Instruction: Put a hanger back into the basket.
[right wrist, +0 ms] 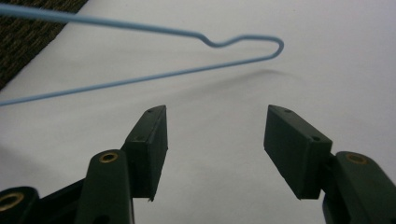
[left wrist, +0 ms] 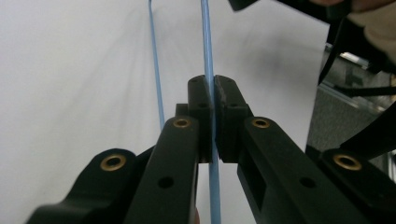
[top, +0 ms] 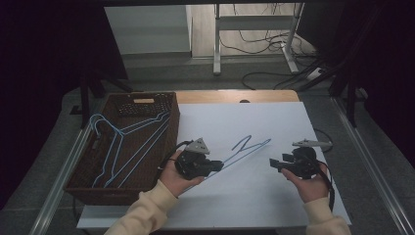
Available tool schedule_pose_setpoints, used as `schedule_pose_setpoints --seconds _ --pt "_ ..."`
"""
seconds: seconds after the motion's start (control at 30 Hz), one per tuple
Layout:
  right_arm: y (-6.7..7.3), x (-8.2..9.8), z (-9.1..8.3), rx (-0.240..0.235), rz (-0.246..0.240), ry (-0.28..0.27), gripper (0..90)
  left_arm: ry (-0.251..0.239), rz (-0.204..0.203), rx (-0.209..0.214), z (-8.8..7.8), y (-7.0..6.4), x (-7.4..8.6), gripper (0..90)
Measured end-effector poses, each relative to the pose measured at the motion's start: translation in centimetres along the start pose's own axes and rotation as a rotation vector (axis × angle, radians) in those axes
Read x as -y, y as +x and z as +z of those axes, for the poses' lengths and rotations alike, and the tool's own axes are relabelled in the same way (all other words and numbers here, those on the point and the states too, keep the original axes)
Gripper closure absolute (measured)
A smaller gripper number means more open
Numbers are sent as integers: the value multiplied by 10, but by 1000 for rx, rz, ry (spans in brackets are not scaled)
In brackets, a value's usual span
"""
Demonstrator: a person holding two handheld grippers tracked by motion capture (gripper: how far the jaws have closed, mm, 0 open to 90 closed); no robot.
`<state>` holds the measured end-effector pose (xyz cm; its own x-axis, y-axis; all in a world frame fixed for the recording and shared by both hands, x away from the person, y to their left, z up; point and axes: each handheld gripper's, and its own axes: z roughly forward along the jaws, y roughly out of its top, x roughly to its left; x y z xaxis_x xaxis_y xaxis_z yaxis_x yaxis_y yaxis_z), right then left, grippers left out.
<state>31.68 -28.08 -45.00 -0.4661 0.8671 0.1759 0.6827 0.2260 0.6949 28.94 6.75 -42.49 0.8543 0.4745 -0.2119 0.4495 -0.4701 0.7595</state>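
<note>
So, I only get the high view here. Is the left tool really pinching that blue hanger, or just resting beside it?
Observer: Pinching it. In the left gripper view, the left tool has its pads closed on the blue hanger wire, which runs straight between them.
Operator: And the other one, is it holding anything?
Observer: No. In the right gripper view, the right tool stands open, with bare white sheet between its pads.
Operator: Is the hanger lying flat on the sheet?
Observer: Not at that end. Its notched corner hangs above the sheet and casts a soft shadow beneath.
</note>
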Motion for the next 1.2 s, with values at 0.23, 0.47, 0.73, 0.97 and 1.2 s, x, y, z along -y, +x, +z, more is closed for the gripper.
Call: schedule_pose_setpoints --seconds 0.23,0.47,0.73,0.97,1.2 --pt "0 0 1 -2 -8 0 404 -61 -25 10 -29 2 -1 863" --pt "1 1 4 -7 -11 7 407 -122 -48 9 -57 8 -1 863" --pt "2 1 5 -11 -21 17 406 -178 -76 1 -93 15 5 863" --pt "4 1 6 -13 -28 17 403 -224 -105 -21 -118 23 13 863" --pt "4 1 7 -11 -33 21 402 -267 -131 -50 -143 32 24 863"
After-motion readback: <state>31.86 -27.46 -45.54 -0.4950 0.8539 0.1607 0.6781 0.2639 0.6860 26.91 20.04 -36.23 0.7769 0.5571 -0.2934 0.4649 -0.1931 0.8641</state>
